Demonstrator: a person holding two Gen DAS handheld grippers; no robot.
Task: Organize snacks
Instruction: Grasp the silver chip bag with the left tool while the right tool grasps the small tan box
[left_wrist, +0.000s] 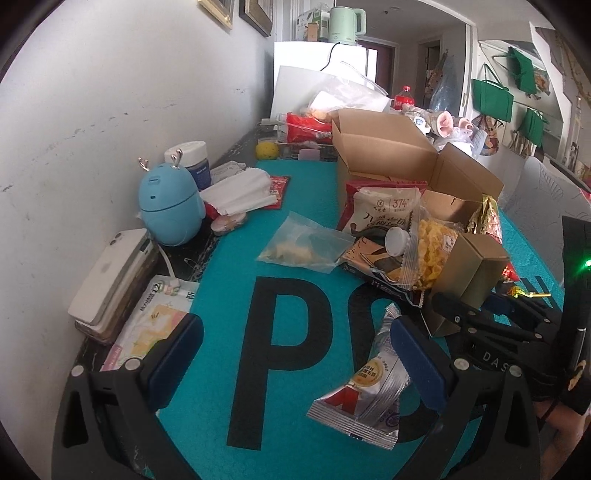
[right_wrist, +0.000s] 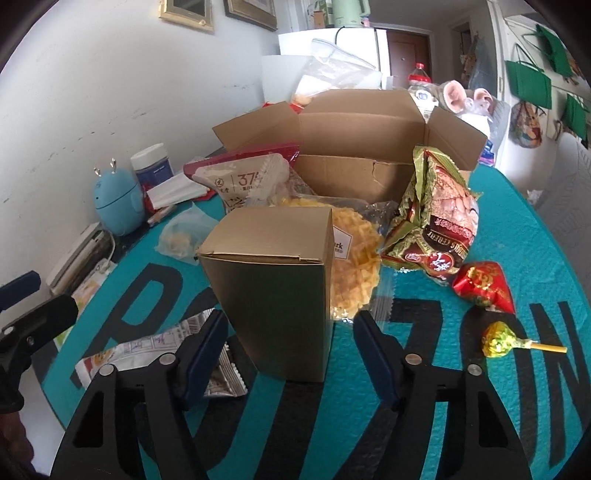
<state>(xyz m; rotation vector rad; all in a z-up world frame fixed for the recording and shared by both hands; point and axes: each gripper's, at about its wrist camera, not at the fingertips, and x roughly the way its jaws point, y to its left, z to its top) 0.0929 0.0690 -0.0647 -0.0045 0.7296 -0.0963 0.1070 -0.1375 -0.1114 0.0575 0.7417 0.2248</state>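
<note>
Teal mat (right_wrist: 517, 236) covers the tabletop, snacks piled by the open cardboard box (right_wrist: 362, 147) near its far edge. Right gripper (right_wrist: 291, 347) straddles the gold box (right_wrist: 273, 288), pads not touching (gaps both sides). Left gripper (left_wrist: 295, 354) gapes wide, silver packet (left_wrist: 373, 384) against its right finger.

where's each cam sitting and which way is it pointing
Left wrist: sits on the left gripper, angled down across the teal mat toward the wall; its open fingers flank a silver snack packet; the right gripper shows at right.
Right wrist: sits on the right gripper, facing the open cardboard box; its fingers straddle a gold box, pads not clearly pressing.
Shared: gold box, silver packet, cardboard box, blue humidifier.
</note>
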